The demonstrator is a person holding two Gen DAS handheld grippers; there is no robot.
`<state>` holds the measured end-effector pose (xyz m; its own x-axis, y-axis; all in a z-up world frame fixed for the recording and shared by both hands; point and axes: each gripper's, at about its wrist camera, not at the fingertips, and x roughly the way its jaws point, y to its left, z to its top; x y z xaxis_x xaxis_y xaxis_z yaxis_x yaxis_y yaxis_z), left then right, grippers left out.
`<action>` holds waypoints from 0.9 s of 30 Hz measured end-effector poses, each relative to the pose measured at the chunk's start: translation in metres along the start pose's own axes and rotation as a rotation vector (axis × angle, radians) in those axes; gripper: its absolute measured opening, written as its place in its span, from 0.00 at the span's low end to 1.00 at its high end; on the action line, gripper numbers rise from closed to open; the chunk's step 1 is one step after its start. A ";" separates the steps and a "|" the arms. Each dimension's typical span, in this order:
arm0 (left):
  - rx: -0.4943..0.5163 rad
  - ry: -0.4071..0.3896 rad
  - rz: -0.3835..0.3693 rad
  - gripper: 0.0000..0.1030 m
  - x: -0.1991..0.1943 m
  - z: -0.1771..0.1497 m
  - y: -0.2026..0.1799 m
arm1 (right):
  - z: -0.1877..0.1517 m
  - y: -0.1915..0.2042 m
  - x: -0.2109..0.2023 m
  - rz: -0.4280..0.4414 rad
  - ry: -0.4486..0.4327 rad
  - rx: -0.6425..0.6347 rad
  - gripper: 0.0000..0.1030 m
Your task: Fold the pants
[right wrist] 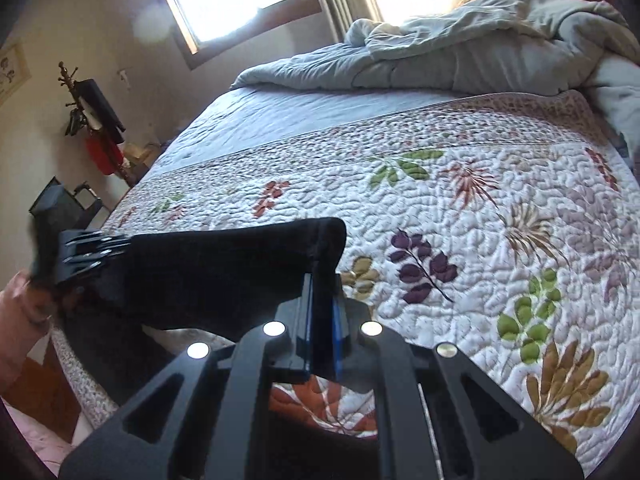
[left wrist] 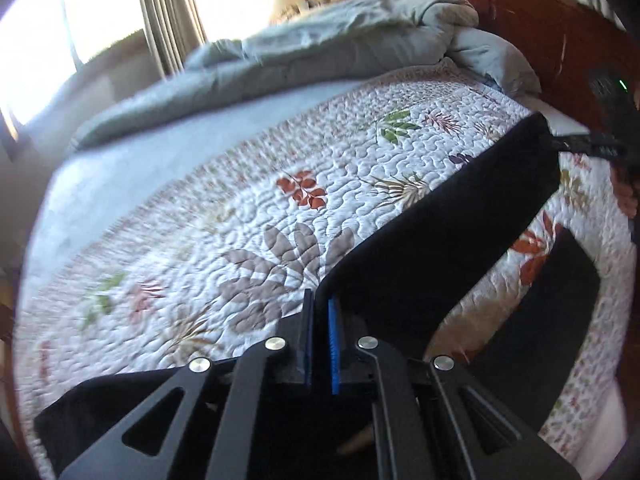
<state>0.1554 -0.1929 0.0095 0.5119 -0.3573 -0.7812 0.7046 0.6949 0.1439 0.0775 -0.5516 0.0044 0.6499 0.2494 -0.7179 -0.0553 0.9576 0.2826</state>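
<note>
Pants span both claws above quilt, comforter behind.

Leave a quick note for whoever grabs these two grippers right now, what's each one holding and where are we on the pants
Left gripper: shut on one end of the black fabric pants.
Right gripper: shut on the other end of that raised edge.
The pants hang stretched between the two grippers, lifted above the white leaf-patterned quilt; a lower part trails on the quilt near the bed's edge.
Done: both ends gripped and raised.
Left: probably carry the edge over, lay it down, smooth it, release. No finished fold is visible yet.
</note>
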 end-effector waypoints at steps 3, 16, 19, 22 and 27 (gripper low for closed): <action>0.005 -0.037 0.028 0.06 -0.031 -0.037 -0.037 | -0.029 0.001 -0.003 -0.033 -0.019 0.010 0.07; -0.014 0.125 -0.008 0.08 -0.027 -0.164 -0.096 | -0.172 0.024 -0.034 -0.105 0.077 0.153 0.25; -0.030 0.127 0.000 0.08 -0.020 -0.165 -0.096 | -0.193 0.030 -0.040 -0.075 0.097 0.218 0.36; -0.021 0.135 0.011 0.09 -0.015 -0.161 -0.098 | -0.200 0.038 -0.047 0.053 0.090 0.324 0.57; -0.012 0.148 0.010 0.10 -0.013 -0.158 -0.100 | -0.193 0.034 -0.045 0.162 0.052 0.484 0.69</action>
<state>0.0011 -0.1591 -0.0903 0.4403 -0.2548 -0.8609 0.6933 0.7057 0.1457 -0.0998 -0.5027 -0.0760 0.6229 0.4080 -0.6675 0.2127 0.7328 0.6464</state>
